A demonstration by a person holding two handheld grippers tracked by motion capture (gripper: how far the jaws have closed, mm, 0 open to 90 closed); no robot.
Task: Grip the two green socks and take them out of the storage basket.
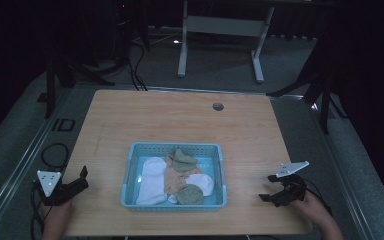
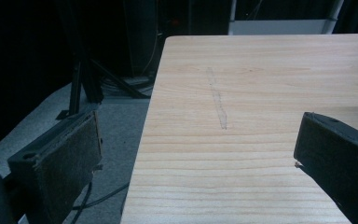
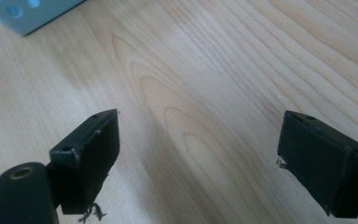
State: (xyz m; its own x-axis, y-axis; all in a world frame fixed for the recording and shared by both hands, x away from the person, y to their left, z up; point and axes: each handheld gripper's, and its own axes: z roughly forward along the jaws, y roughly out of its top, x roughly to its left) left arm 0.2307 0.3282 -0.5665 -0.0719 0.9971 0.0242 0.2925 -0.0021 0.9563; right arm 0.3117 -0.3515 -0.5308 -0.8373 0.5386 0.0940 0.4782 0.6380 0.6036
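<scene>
Between the two hand-held grippers, near the front edge of the counter [image 1: 180, 115], a light blue basket [image 1: 128, 172] is set, and a loose heap of socks is held in it: a white sock [image 1: 151, 180] along the side nearer the left hand-held gripper, a peach sock [image 1: 171, 177] down the middle, a green sock [image 1: 182, 161] at the far end and another green sock [image 1: 190, 195] at the near end, with a second white sock [image 1: 202, 182] on the side nearer the right hand-held gripper. The left hand-held gripper [image 1: 77, 182] is held well apart from the basket at the counter's edge, its jaws spread wide with nothing between them. The right hand-held gripper [image 1: 272, 187] is likewise held off to the other side, jaws parted and nothing gripped; a corner of the basket is seen ahead of it in its own view. No sock has yet been touched. Trouble is to be expected from the overlap: if a jaw is closed on the heap without care, two socks may be pinched together. The light basket could also be dragged or tipped should a jaw be caught in its perforated wall. A shallow pinch on soft fabric may slip as it is lifted over the rim.
</scene>
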